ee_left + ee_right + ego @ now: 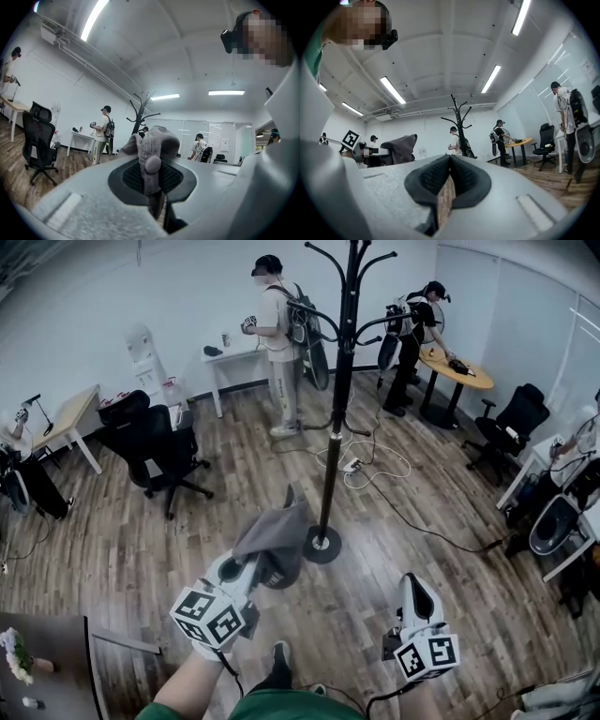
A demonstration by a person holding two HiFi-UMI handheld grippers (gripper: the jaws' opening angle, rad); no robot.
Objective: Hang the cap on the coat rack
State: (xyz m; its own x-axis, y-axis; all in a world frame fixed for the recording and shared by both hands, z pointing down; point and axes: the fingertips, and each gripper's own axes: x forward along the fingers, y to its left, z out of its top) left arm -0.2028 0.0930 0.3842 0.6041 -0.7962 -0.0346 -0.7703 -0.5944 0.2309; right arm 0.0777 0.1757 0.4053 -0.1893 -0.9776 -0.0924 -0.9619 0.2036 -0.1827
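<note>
A grey cap [274, 542] hangs from my left gripper [255, 566], which is shut on a fold of its fabric. In the left gripper view the cap [154, 146] bulges up between the two pads. The black coat rack [339, 390] stands just right of the cap and beyond it; its round base [322, 546] is on the wood floor and its hooks are high up. It shows far off in the left gripper view as the coat rack [139, 114]. My right gripper [415, 585] is lower right, shut and empty. Its view shows the cap [400, 148] and the rack [459, 123].
A black office chair [155, 448] stands to the left and another chair [510, 425] at far right. Cables [375, 474] trail over the floor behind the rack. A person [279, 343] stands behind the rack, and another by a round table [459, 371]. A table corner [56, 662] is at lower left.
</note>
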